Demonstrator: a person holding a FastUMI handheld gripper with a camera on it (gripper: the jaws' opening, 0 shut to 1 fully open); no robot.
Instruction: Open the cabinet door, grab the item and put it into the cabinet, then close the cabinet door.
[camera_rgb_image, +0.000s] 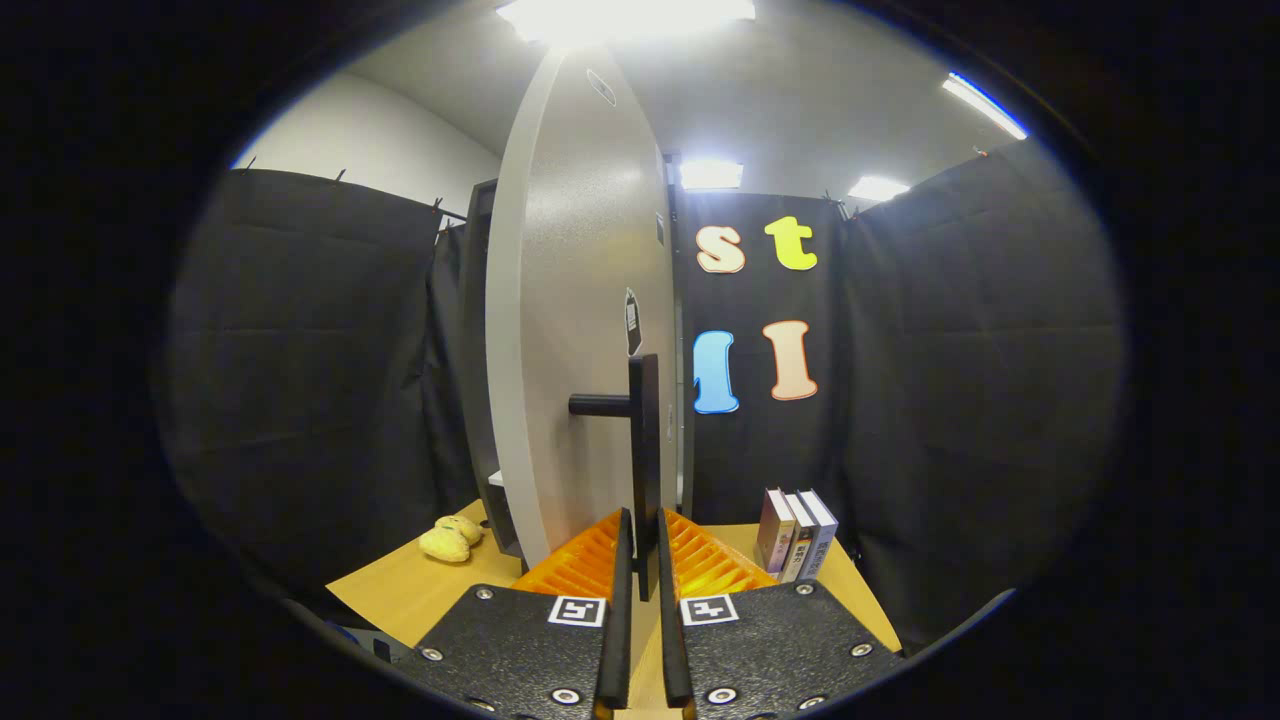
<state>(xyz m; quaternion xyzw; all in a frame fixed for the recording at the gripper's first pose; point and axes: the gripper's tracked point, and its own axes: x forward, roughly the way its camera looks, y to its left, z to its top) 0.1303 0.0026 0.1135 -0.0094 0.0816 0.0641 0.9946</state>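
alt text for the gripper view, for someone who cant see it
The gripper is closed on the black vertical handle of a grey cabinet door standing partly open. On the wooden table lie a yellow plush toy beside the door and three upright books beyond the fingers.

Glaring ceiling lights (625, 15), fisheye-warped edges.

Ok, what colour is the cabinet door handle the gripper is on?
Black: the handle stands against the pale grey cabinet door, clearest in the gripper view, with the gripper closed on it.

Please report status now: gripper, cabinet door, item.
Gripper shut on black bar handle. Grey cabinet door partly open. Yellow plush toy on wooden table, untouched.
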